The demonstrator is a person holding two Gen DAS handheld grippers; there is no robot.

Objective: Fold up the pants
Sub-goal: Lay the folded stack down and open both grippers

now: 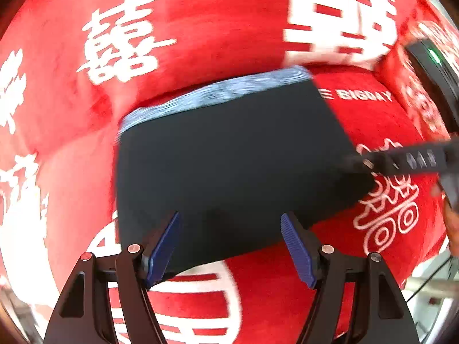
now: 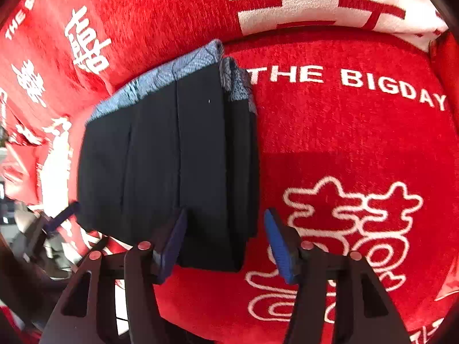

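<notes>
Blue ribbed pads tip both black claws, and both stand spread with nothing pinched. Left claw [image 1: 229, 246] hovers over the near edge of one pair of dark navy pants [image 1: 229, 154], folded into a compact rectangle with a pale blue heathered waistband [image 1: 218, 93] along its far edge. Right claw [image 2: 225, 243] straddles the folded stack's near right corner in the right wrist view, where the pants [image 2: 160, 154] show layered edges down their right side; one pad sits over the cloth, the other over bare fabric beside it.

Underneath lies a red plush cloth [image 2: 344, 143] printed in white. "THE BIGDAY" [image 2: 347, 83] reads clearly just right of the waistband, and the same words repeat at the upper left corner. Several white double-happiness characters are scattered across it; their number is unclear.

Open red cloth surrounds the pants on all sides, widest to the right. Right claw's dark finger [image 1: 401, 160] crosses the left wrist view near the pants' right edge, blurred.
</notes>
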